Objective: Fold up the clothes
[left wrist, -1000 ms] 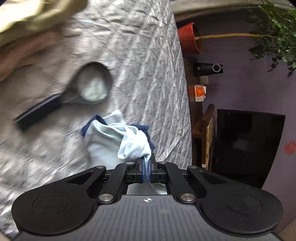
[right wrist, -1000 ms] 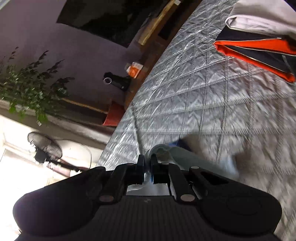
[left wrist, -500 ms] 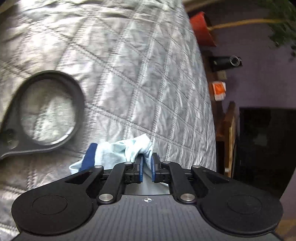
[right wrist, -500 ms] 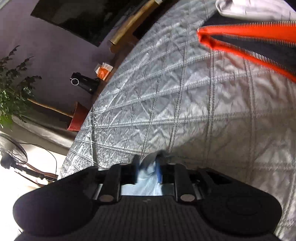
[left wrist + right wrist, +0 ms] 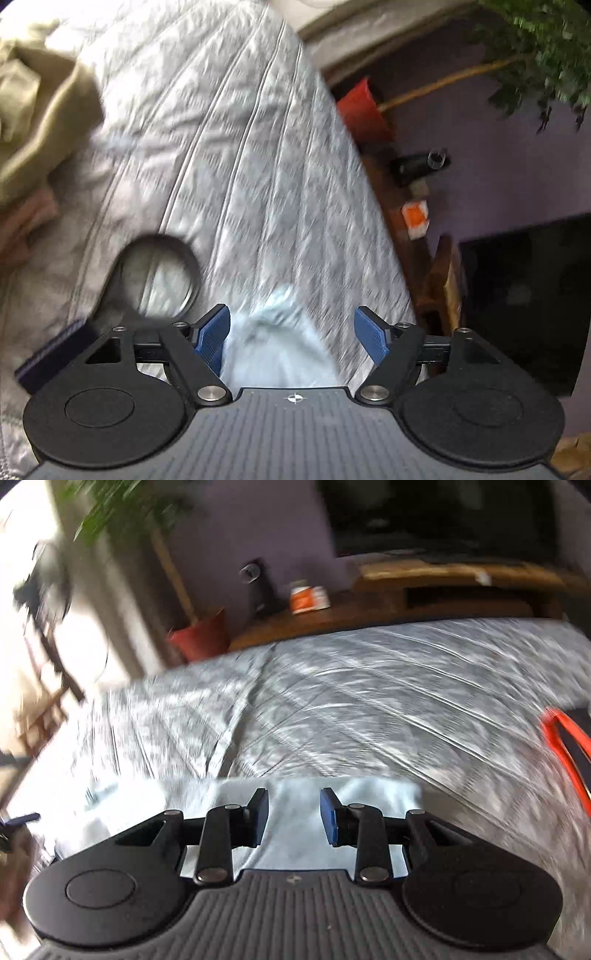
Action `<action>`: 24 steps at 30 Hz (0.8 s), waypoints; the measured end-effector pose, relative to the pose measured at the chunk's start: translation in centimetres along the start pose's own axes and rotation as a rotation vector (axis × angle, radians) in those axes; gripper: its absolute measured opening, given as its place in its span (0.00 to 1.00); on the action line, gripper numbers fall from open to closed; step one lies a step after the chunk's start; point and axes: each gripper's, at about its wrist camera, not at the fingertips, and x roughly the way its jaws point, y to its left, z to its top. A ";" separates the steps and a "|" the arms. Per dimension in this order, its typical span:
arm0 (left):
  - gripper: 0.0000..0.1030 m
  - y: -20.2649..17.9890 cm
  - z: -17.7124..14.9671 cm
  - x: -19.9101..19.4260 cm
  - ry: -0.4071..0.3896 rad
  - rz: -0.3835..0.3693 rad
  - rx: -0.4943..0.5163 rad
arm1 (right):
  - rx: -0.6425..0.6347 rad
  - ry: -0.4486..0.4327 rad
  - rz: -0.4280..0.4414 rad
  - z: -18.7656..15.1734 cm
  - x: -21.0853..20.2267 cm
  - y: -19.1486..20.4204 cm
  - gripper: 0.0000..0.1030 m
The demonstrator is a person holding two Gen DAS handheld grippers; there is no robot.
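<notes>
The pale blue garment (image 5: 280, 347) is lying on the bed (image 5: 236, 177) directly beneath both grippers: left hand-held gripper (image 5: 291, 334) opening wide around it, right hand-held gripper (image 5: 293, 819) narrowly parted, gripping nothing.

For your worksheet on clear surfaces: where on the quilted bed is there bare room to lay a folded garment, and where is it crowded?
Bare quilt stretches between the light blue cloth and the wooden bench. Crowded: the orange-trimmed garment at right; the olive garment and the magnifying glass in the left view.
</notes>
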 end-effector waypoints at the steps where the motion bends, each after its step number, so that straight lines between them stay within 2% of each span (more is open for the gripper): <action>1: 0.73 0.4 0.0 0.6 0.033 0.005 -0.020 | -0.049 0.022 -0.010 -0.2 0.9 0.5 0.27; 3: 0.72 1.1 0.5 1.2 0.071 0.005 -0.068 | -0.102 0.077 -0.032 -0.8 2.3 0.7 0.28; 5: 0.72 1.2 1.3 1.1 0.064 -0.009 -0.083 | -0.144 0.093 -0.098 -1.5 2.4 0.2 0.38; 6: 0.72 1.0 1.8 0.9 0.056 -0.013 -0.067 | -0.167 0.085 -0.148 -1.8 2.0 -0.1 0.46; 8: 0.72 0.4 2.5 0.6 0.047 -0.015 -0.016 | -0.188 0.079 -0.225 -2.2 1.4 -0.3 0.47; 11: 0.76 -1.0 2.9 -0.1 0.041 0.004 0.096 | -0.219 0.048 -0.257 -2.4 0.4 0.6 0.44; 14: 0.77 -2.0 2.7 -0.3 0.048 0.019 0.179 | -0.272 0.009 -0.147 -1.9 0.6 4.8 0.46; 16: 0.77 -1.9 2.6 -0.2 0.066 0.019 0.186 | -0.296 -0.004 -0.067 -1.5 1.3 7.7 0.52; 18: 0.77 -1.6 2.8 -0.3 0.078 0.018 0.176 | -0.298 0.008 0.004 -1.0 2.7 10.3 0.54; 20: 0.77 -1.5 3.0 -0.4 0.081 0.017 0.176 | -0.314 0.036 0.008 -1.2 4.3 11.3 0.55; 22: 0.78 -1.4 3.4 -0.7 0.079 0.017 0.178 | -0.332 0.066 -0.001 -1.5 6.0 12.1 0.59; 24: 0.78 -1.3 3.7 -0.9 0.082 0.009 0.172 | -0.299 0.073 -0.010 -1.5 6.1 11.4 0.62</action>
